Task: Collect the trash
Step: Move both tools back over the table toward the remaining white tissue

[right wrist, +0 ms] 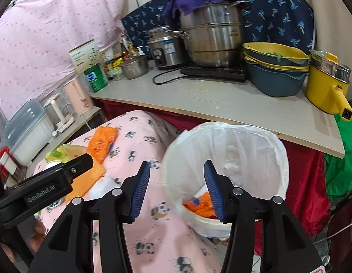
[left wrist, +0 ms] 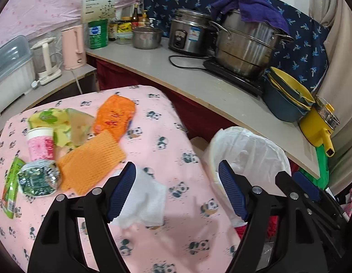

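Panda-print pink tablecloth [left wrist: 176,136] strewn with trash beside a lined bin [right wrist: 255,141].
Left gripper [left wrist: 176,188] gapes empty, white tissue [left wrist: 146,202] touching its left finger; right gripper [right wrist: 177,188], also parted, hovers at the bin's rim.

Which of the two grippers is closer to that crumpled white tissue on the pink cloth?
Left. The left gripper hangs open right above the white tissue, one finger overlapping it. The right gripper is open farther off, by the lined bin.
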Demonstrator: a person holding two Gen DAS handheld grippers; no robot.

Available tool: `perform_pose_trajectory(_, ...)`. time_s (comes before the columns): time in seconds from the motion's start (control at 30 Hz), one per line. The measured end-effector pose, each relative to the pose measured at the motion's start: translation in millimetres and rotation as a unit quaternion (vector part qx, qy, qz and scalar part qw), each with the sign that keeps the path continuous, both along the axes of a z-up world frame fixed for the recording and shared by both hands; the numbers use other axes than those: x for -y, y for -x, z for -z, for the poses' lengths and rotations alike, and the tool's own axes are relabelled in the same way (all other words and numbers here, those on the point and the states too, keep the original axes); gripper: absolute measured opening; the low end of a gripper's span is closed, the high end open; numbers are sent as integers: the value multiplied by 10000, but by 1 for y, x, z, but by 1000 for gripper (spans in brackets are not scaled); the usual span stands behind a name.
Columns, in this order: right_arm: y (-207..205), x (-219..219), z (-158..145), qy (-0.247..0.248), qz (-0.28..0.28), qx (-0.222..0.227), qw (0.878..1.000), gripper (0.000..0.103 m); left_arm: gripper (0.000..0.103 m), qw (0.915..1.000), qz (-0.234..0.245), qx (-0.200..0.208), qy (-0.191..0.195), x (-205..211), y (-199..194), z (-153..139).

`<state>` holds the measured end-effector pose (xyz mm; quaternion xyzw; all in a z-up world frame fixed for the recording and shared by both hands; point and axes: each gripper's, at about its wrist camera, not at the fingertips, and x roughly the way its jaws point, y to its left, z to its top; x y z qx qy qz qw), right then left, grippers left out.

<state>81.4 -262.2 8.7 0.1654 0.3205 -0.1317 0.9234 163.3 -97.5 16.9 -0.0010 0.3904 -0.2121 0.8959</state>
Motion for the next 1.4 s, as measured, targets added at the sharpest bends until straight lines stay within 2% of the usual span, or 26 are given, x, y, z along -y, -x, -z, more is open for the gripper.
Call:
perform_pose_trajectory(0.47,-11,-79,-5,32,-735,-76,9973,50,73,9976,-647,156,-180,-86,11,-4)
perform_pose_trajectory(0.83,-18,-124,-4,173,-1093,-179,9937,53,74,9946,-1016,62,-187,-134,13,3)
perform_pose_trajectory(1.0,-23,-133,4,204,-1144,-310,9927,53,75,9930,-1164,-31,-180,-149,11,12)
perform_pose_trajectory(1.27,-35,-143,33,78,-1173,-657,9909,53,75,9904,-1345,-173,-277,-174,7,31)
perform_pose_trajectory(1.4,-45,-150,49,37,-1186,-803,9897,58,78,9888,-1431,-237,-359,-188,5,43)
